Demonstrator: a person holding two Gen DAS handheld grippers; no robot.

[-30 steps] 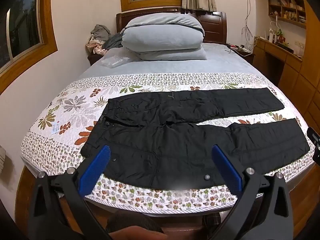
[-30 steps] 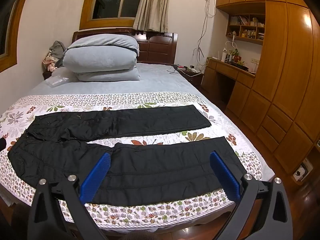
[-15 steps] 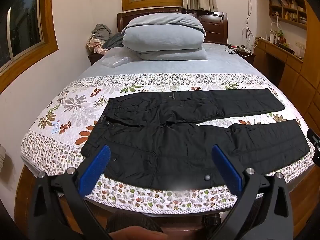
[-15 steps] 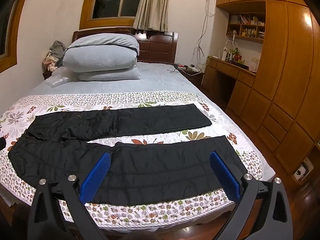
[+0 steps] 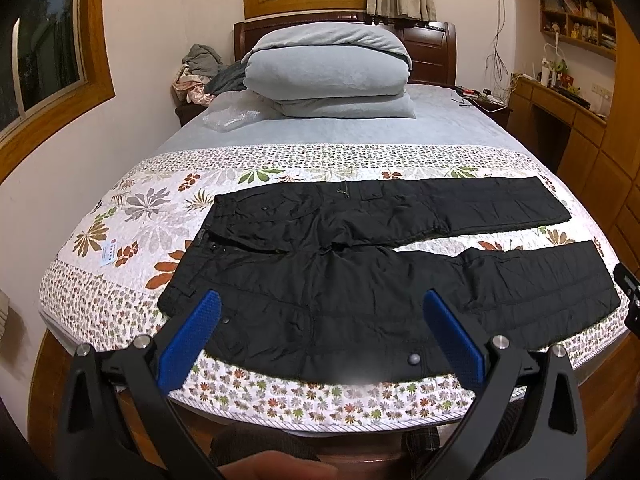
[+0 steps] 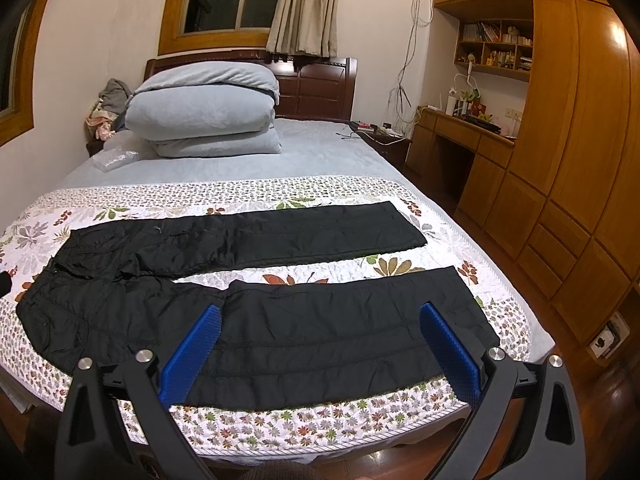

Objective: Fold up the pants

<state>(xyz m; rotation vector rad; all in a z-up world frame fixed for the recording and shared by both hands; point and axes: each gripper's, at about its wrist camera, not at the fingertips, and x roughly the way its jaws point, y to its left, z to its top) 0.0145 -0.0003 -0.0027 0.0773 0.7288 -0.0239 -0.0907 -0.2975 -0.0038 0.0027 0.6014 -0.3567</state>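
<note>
Both grippers, left gripper [image 5: 320, 300] and right gripper [image 6: 318, 314], wide open above pants [image 5: 360, 280].

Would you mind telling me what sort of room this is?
Very likely a home bedroom: a bed with stacked pillows against a wooden headboard, and wooden wardrobes alongside.

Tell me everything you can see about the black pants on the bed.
The black pants lie flat and unfolded across the floral quilt at the foot of the bed, waistband to the left, legs spread apart to the right in a narrow V. The fabric looks matte, lightly quilted and wrinkled, with snap buttons and pockets. Both grippers hover open before the near edge; nothing but the quilt touches them.
</note>
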